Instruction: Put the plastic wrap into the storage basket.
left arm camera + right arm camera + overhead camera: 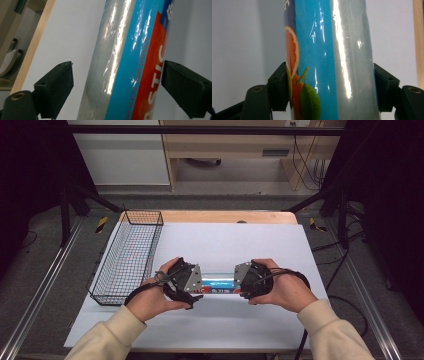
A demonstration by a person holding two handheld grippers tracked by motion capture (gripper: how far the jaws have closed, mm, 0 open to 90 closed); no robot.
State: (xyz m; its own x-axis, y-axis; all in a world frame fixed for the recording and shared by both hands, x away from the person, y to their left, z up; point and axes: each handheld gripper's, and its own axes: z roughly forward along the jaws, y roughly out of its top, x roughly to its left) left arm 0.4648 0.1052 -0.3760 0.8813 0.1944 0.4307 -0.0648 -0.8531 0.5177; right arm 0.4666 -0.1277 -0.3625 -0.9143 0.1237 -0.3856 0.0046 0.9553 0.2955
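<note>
While the white mat (225, 320) takes up most of the wooden table (225, 216), the work sits near the person's edge of it, with the wire basket (127, 257) standing empty along the mat's left side. Between the two hands lies the thing being handled — a long roll of plastic wrap (218, 284), clear film with a blue and red printed label, held crosswise just right of the basket.

At the roll's right end, the right gripper (329, 90) is clamped on it: both black jaws press flat against its sides, one on the label's orange and lime picture. At the left end, the left gripper (117, 85) straddles the roll, yet its jaws stand apart from it; a gap shows on the left side, and the right pad sits at the label's edge, so I judge it not gripping.

So the roll looks to hang on one clamped end. The risk from here is that the long, glossy cylinder pivots or slides in the right jaws and its left end drops — the slick film gives little bite. If it is carried toward the basket that way, the sagging end could catch the wire rim.
</note>
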